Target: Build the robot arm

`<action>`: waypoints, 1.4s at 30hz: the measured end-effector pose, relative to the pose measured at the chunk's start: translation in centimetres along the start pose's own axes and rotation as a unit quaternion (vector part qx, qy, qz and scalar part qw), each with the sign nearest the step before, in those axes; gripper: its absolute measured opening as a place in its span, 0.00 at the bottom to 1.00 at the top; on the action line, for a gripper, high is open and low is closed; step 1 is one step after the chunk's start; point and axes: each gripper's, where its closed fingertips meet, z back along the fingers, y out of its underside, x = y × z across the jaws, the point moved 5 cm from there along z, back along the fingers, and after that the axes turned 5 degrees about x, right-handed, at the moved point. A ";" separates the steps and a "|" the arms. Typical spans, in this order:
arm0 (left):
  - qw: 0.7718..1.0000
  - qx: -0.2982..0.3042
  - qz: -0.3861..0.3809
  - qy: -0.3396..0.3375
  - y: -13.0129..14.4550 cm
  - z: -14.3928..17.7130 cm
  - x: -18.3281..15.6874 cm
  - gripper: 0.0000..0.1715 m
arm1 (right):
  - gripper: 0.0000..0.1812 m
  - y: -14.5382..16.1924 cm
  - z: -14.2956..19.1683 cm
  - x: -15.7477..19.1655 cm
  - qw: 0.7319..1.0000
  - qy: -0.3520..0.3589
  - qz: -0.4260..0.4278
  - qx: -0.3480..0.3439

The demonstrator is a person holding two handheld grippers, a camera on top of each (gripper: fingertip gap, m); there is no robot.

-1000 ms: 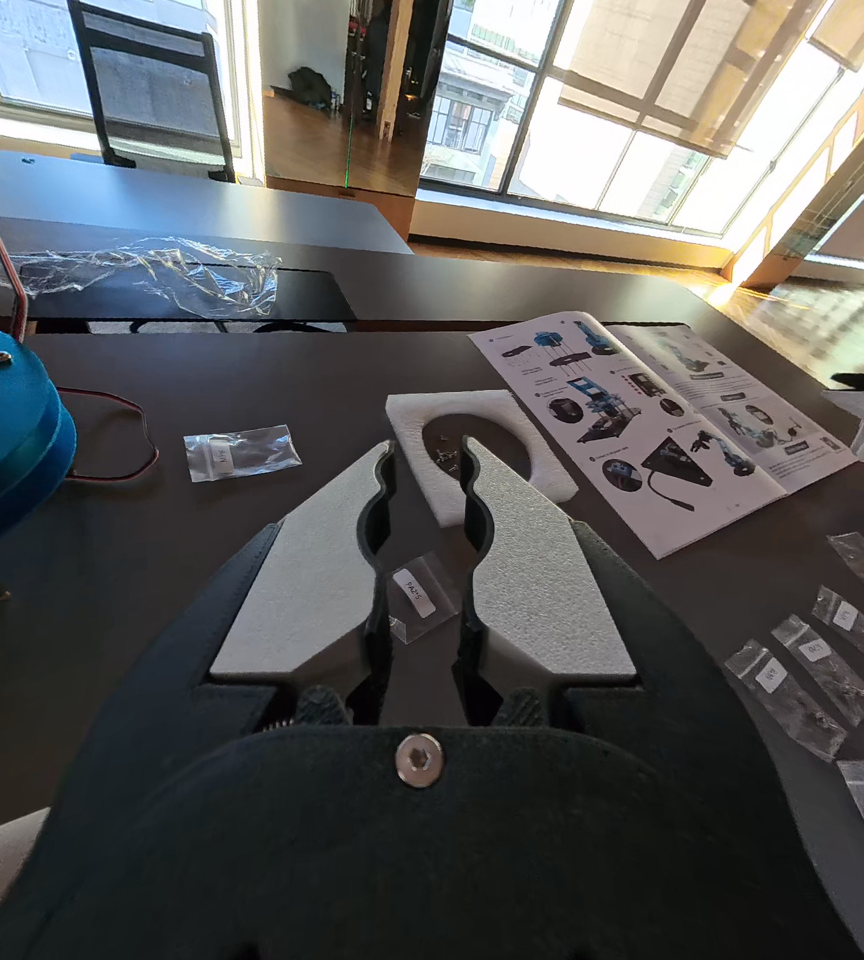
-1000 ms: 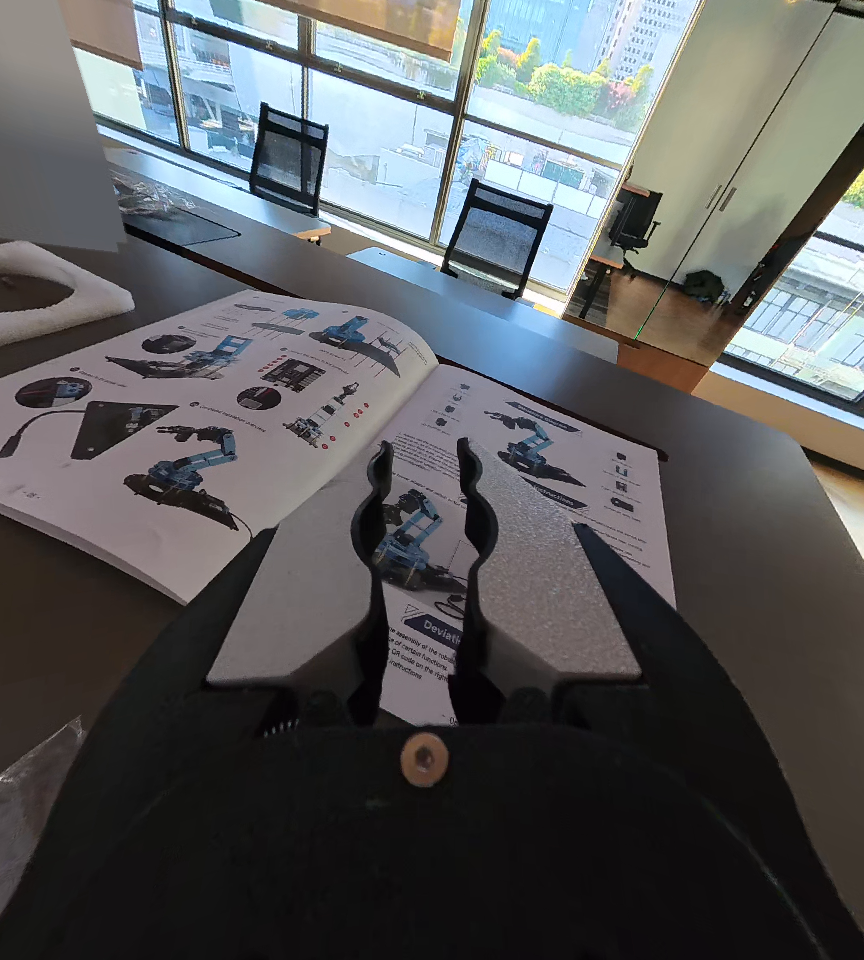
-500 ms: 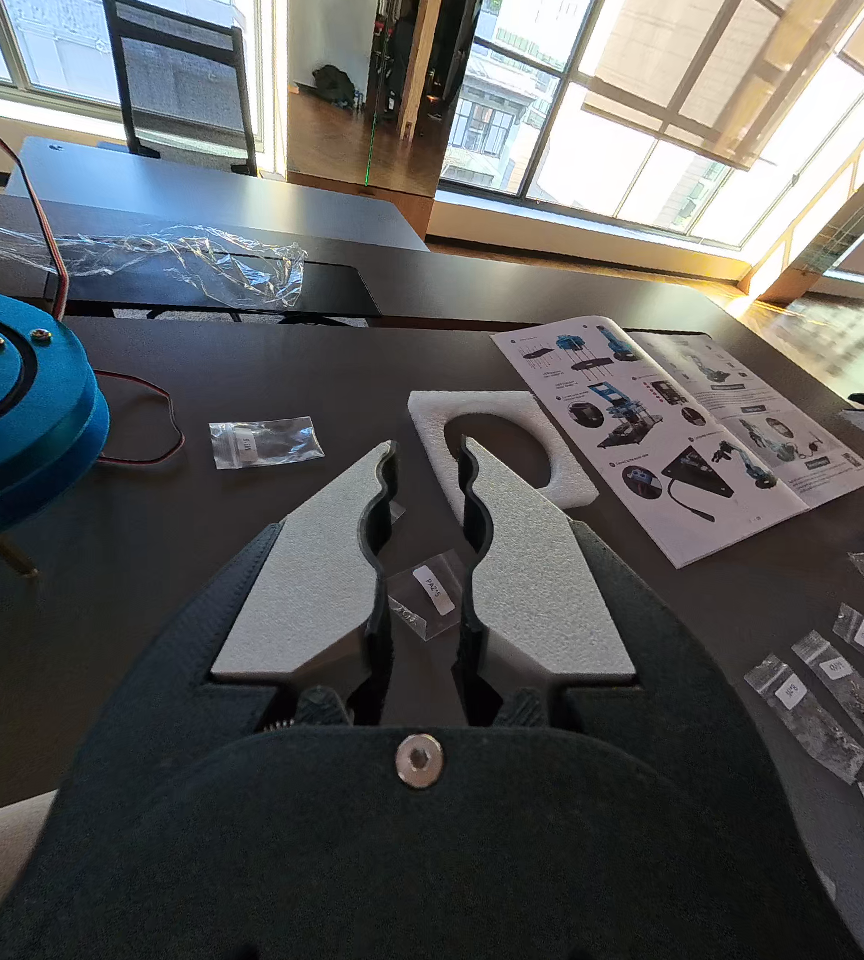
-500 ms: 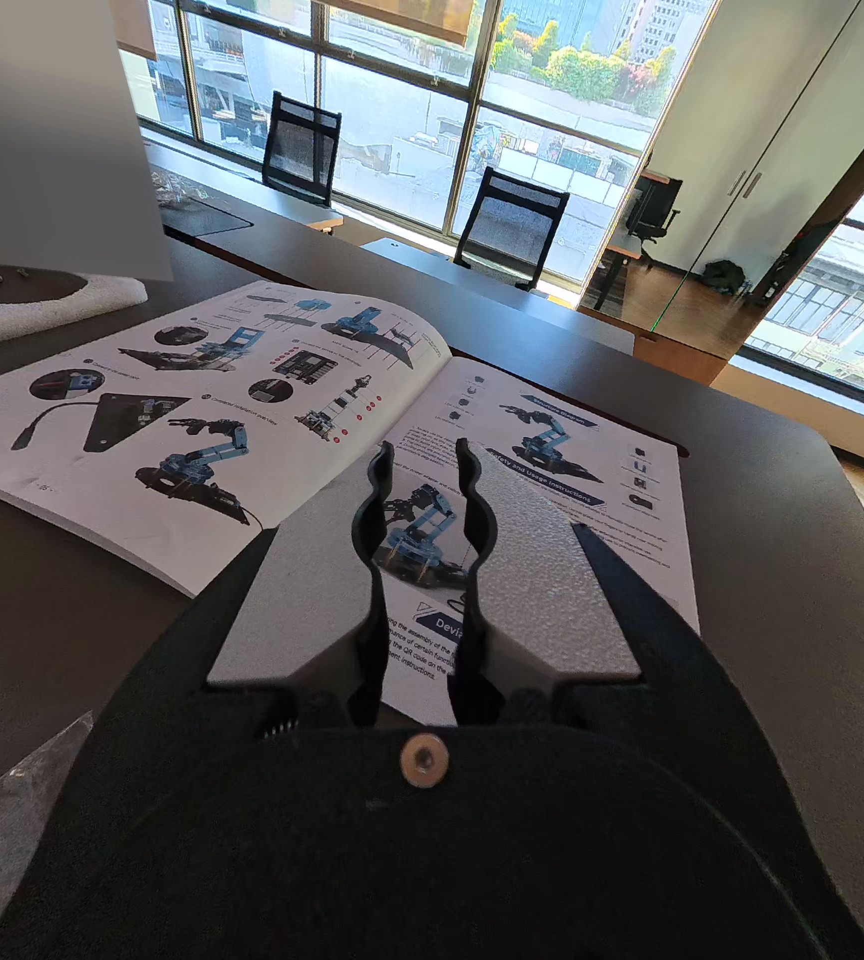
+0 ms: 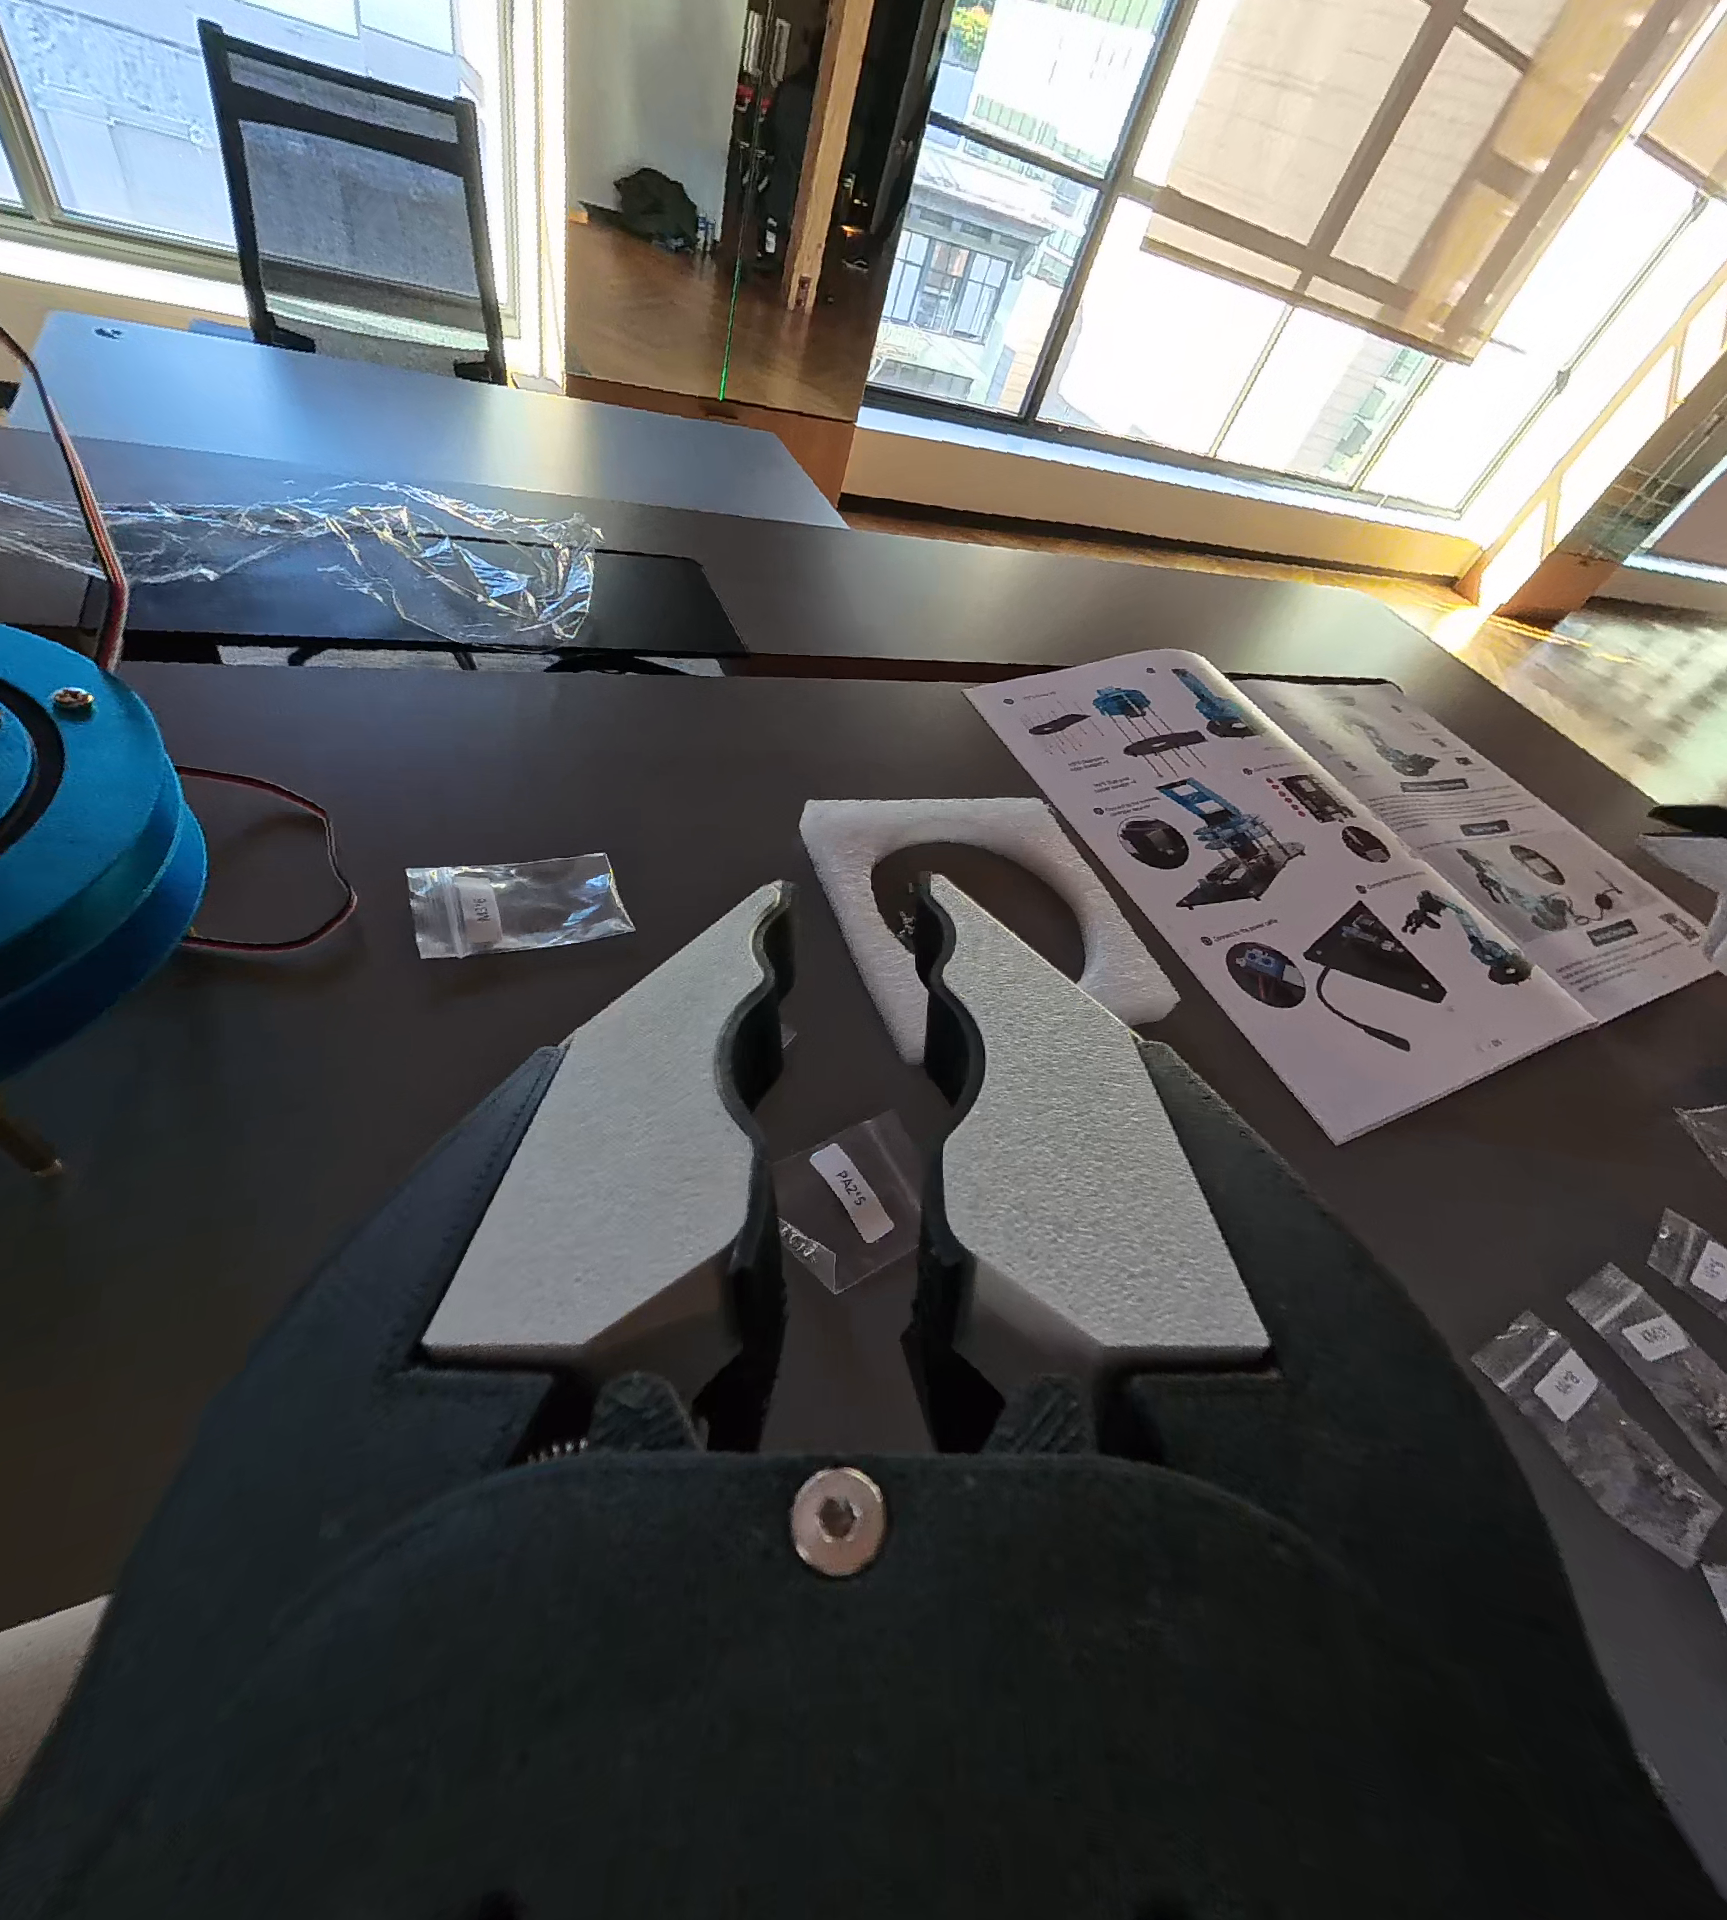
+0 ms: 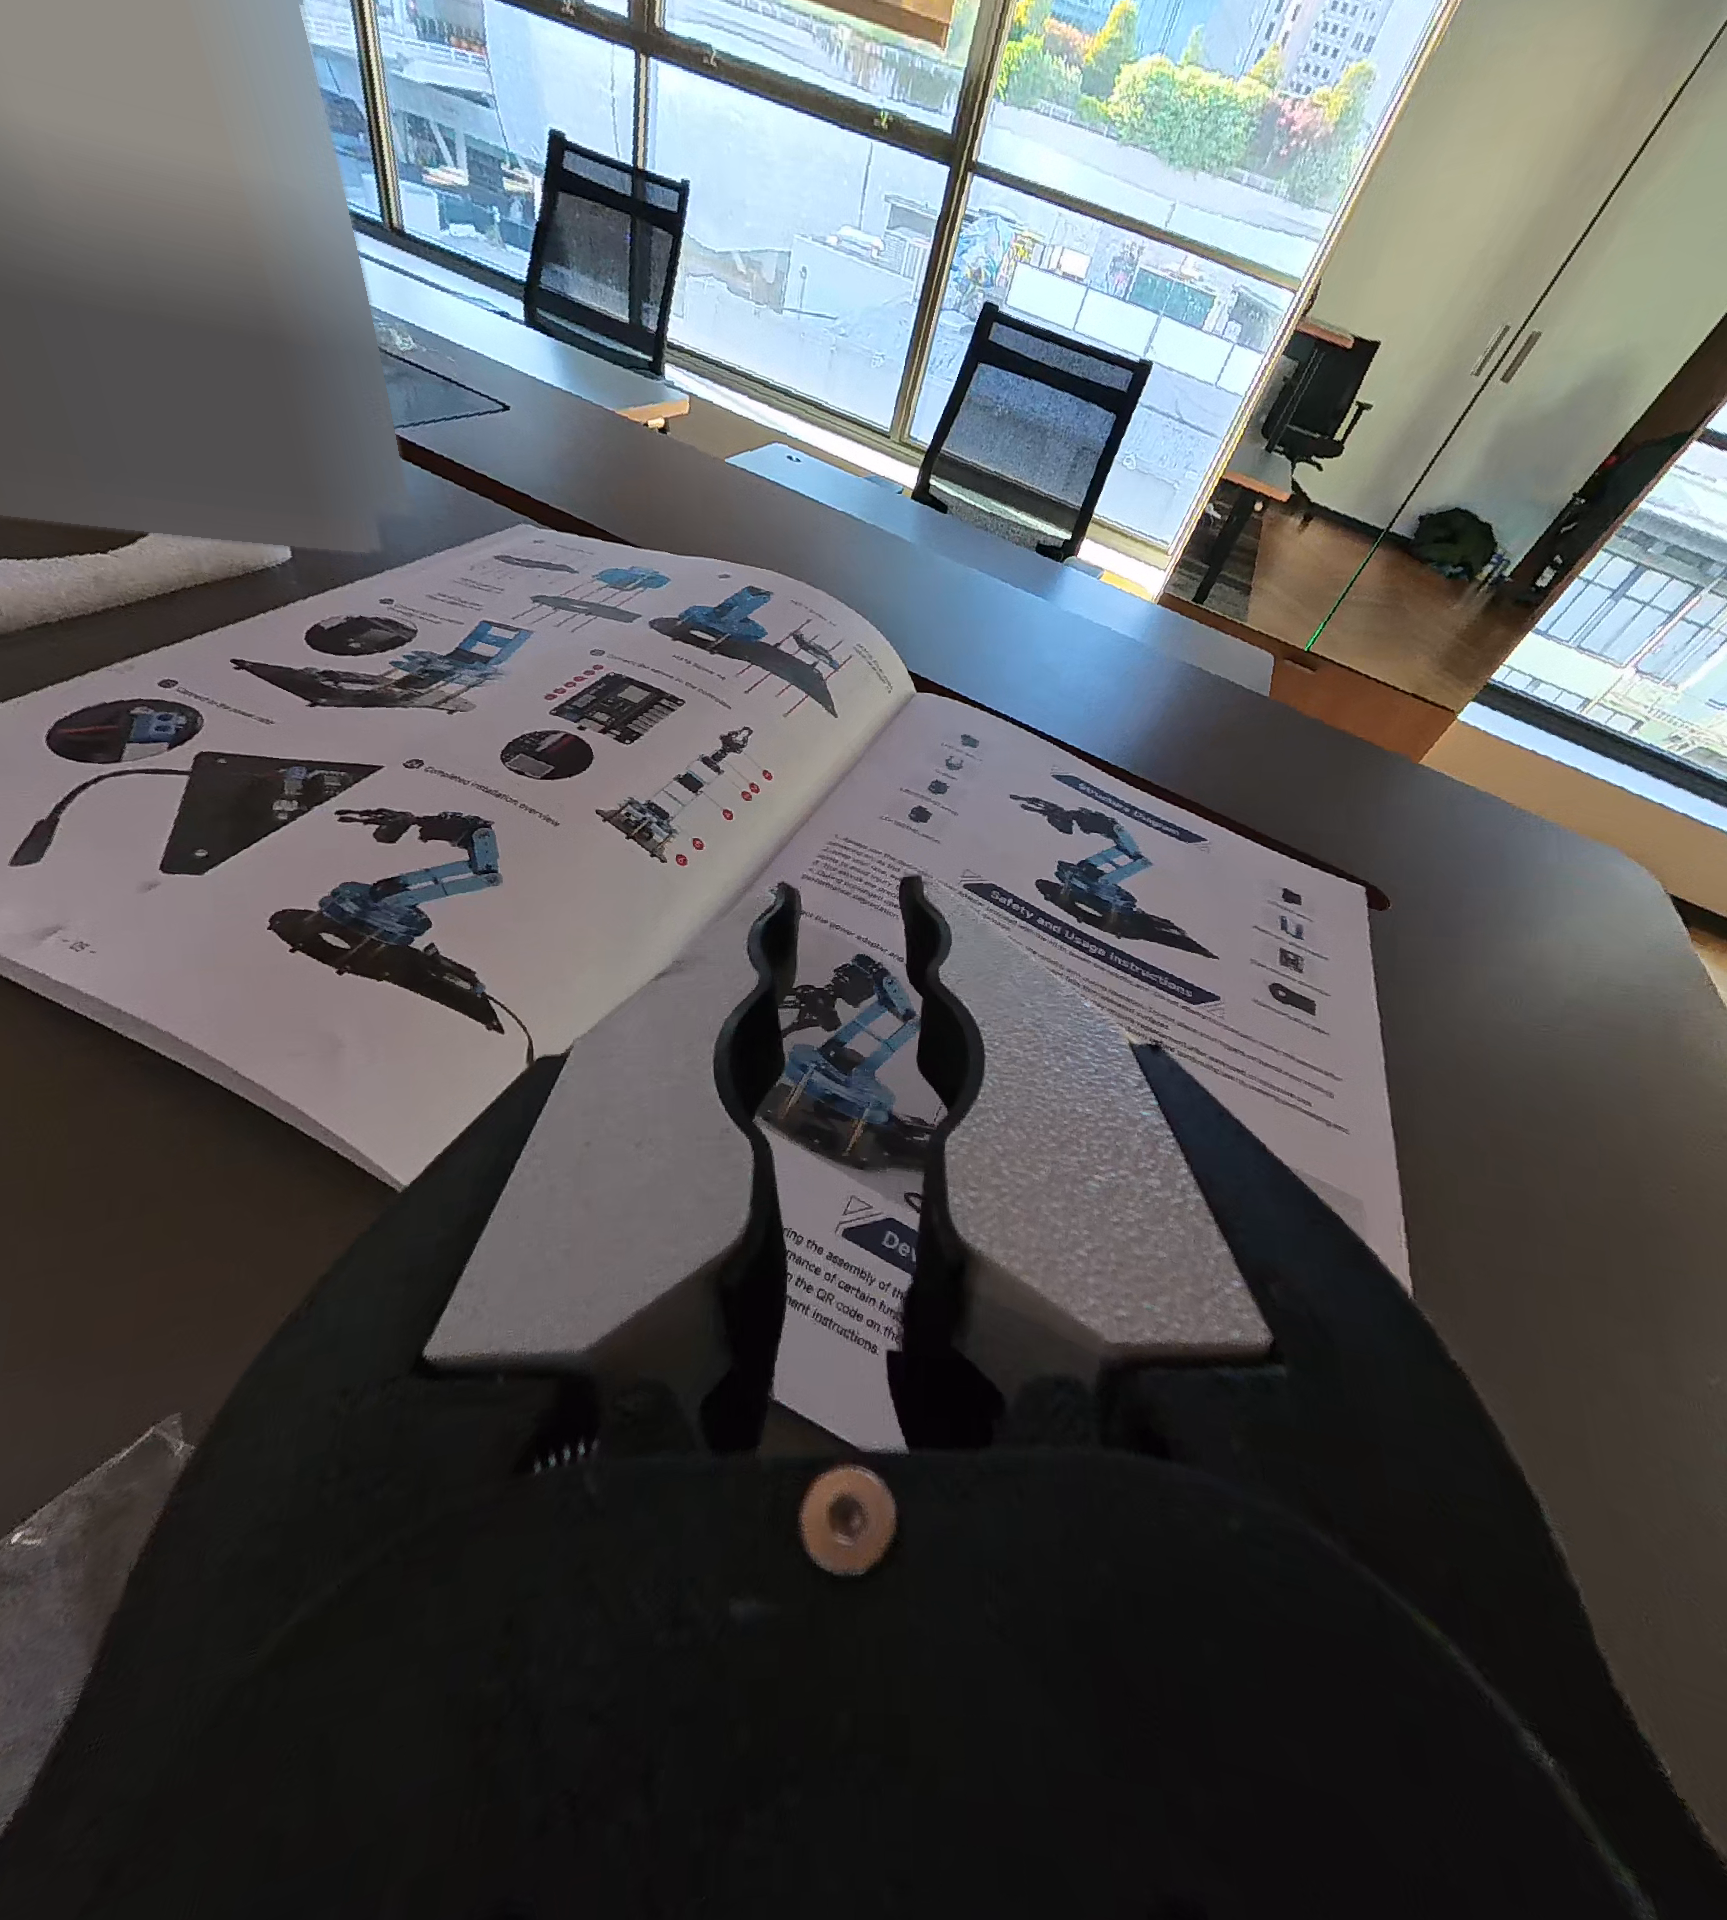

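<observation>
Small clear bag [image 5: 854, 1195] with a white label lies flat on the dark worktop [image 5: 547, 748], seen in the gap of the left gripper [image 5: 854, 904], whose jaws stand parted and empty above it. Just beyond its tips sits a white foam frame [image 5: 942, 821]; an open booklet [image 5: 1306, 894] lies toward the right edge, beneath the right gripper [image 6: 846, 902], likewise parted and empty. Blue round base [image 5: 17, 831] crowds the left edge; more bags [image 5: 1628, 1403] line the right.

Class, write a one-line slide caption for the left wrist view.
Open left gripper above a small clear labelled plastic bag on the dark table.
</observation>
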 end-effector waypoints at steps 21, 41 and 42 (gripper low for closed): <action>0.999 -0.008 -0.049 0.003 -0.7 0.6 -2.3 0.07 | 0.00 -0.6 -0.2 0.9 0.998 -0.006 0.049 -0.026; 0.981 -0.068 -0.184 0.002 -6.4 6.7 -11.4 0.00 | 0.00 -2.9 1.9 1.0 0.991 -0.009 0.002 -0.137; 0.982 -0.071 -0.172 0.001 -6.4 7.9 -12.1 0.00 | 0.00 -2.9 1.9 1.2 0.991 -0.009 0.005 -0.136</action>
